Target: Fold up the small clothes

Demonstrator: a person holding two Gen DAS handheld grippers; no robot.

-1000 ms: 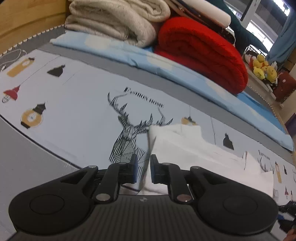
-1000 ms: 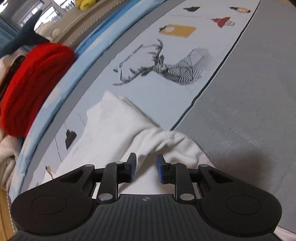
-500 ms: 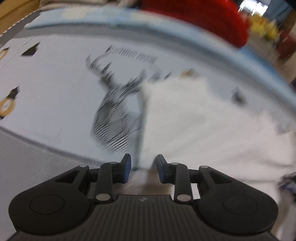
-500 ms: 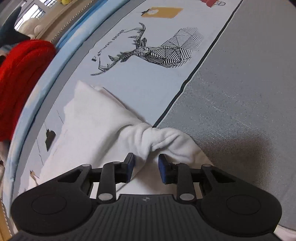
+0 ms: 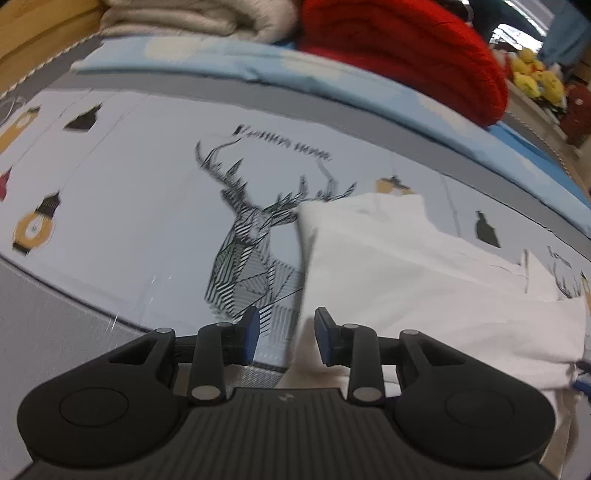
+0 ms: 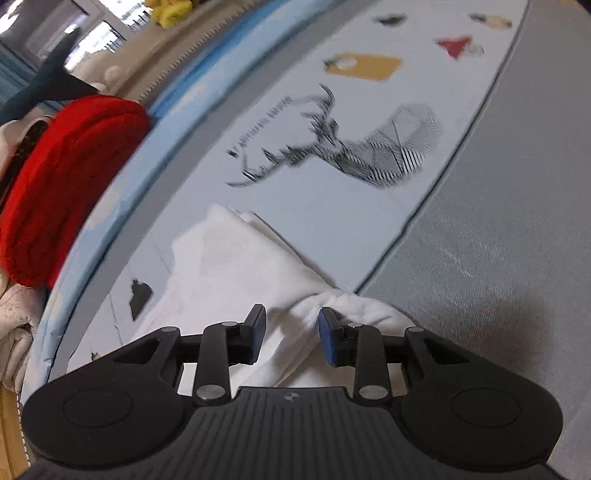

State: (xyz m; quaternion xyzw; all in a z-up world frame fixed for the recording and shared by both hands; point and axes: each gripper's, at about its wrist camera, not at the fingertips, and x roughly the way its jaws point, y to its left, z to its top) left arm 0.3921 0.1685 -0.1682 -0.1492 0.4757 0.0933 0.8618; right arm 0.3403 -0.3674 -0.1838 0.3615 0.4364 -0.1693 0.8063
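Note:
A white garment (image 5: 424,273) lies folded on the printed bed sheet (image 5: 147,192). Its left edge runs down between the fingers of my left gripper (image 5: 286,332), which is open; the cloth is not pinched. In the right wrist view the same garment (image 6: 236,266) lies ahead, with a bunched fold near the right finger. My right gripper (image 6: 291,332) is open just above the cloth and holds nothing.
A red rolled blanket (image 5: 406,51) and a beige blanket (image 5: 192,18) lie at the back on a light blue sheet (image 5: 295,70). Yellow plush toys (image 5: 535,77) sit at the far right. Grey mattress fabric (image 6: 498,258) lies to the right of the garment.
Both grippers have opened wider and let go of the white garment. The left gripper dipped forward and came back; the cloth now lies flat on the sheet.

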